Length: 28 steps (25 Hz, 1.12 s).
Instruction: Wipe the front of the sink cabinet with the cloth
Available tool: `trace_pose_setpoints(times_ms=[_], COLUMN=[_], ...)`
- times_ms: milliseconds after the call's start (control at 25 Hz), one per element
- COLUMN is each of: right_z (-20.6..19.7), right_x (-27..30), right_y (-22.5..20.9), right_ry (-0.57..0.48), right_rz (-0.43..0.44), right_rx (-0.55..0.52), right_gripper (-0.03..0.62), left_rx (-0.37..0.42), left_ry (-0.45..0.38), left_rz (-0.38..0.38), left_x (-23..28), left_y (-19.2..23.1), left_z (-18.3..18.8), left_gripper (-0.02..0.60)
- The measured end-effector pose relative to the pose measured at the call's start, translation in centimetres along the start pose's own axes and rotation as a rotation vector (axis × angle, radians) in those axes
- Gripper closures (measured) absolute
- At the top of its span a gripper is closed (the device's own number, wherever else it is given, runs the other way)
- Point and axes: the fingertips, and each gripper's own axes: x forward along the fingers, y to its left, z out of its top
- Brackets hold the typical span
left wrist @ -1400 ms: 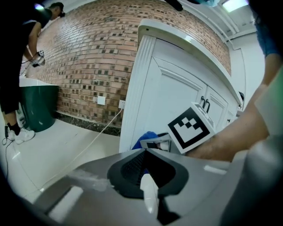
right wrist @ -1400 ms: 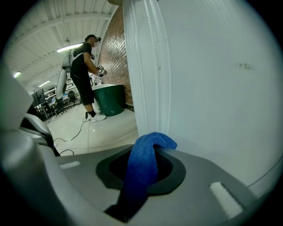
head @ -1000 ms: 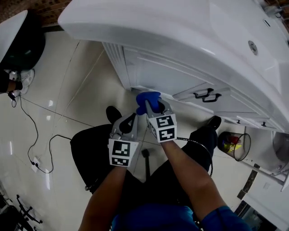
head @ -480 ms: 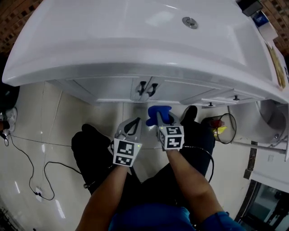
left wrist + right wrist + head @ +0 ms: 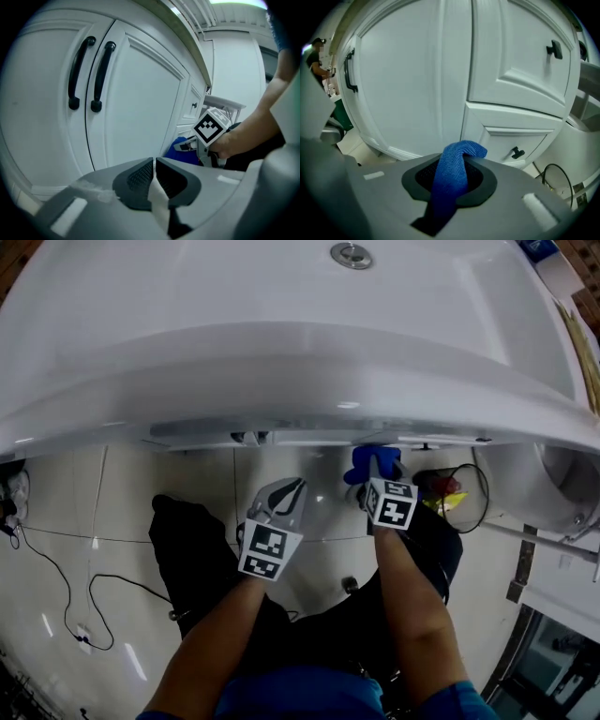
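Note:
The white sink cabinet (image 5: 422,89) fills both gripper views, with panelled doors and black handles (image 5: 96,77). My right gripper (image 5: 452,176) is shut on a blue cloth (image 5: 451,178), which stands folded up between its jaws, a short way from the cabinet front near the small drawers (image 5: 511,145). In the head view the cloth (image 5: 373,461) sits just under the overhanging sink basin (image 5: 281,343). My left gripper (image 5: 154,176) is shut and holds nothing; it hangs left of the right one, before the door with the paired handles. The right gripper (image 5: 206,136) shows in the left gripper view too.
A wire waste bin (image 5: 457,495) with coloured rubbish stands on the tiled floor to the right. A black cable (image 5: 80,601) trails across the floor at left. The basin overhang hides most of the cabinet front from the head view. A black drawer knob (image 5: 553,49) sits upper right.
The head view has swung over the basin, so the cabinet front is now hidden under its rim. Both grippers have moved closer to the cabinet, the right one still holding the cloth.

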Motion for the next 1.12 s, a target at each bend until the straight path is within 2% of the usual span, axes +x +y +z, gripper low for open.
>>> trace_pose_setpoints(times_ms=[200, 360, 640, 960, 1120], right_z=[-0.6, -0.9, -0.9, 0.9, 1.2], right_x=[2.6, 3.8, 4.0, 3.8, 3.9], right_y=[-0.6, 1.2, 7.2, 15.6, 20.1], right_ry=[0.021, 0.039, 0.040, 0.006, 0.011], right_rz=[0.003, 0.034, 0.134, 0.256, 0.315], right_rx=[0.024, 0.002, -0.048, -0.078, -0.127], right_gripper=[0.523, 0.523, 0.523, 0.523, 0.523], left_rx=[-0.010, -0.048, -0.080, -0.129, -0.164], left_ry=[0.030, 0.017, -0.001, -0.033, -0.058], left_rz=[0.021, 0.057, 0.099, 0.178, 0.228], left_x=[0.0, -0.6, -2.3, -5.8, -8.3], left_y=[1.3, 2.8, 4.4, 8.1, 10.4], left_z=[-0.7, -0.5, -0.8, -1.1, -1.5], left_gripper=[0.557, 0.557, 0.568, 0.568, 0.565])
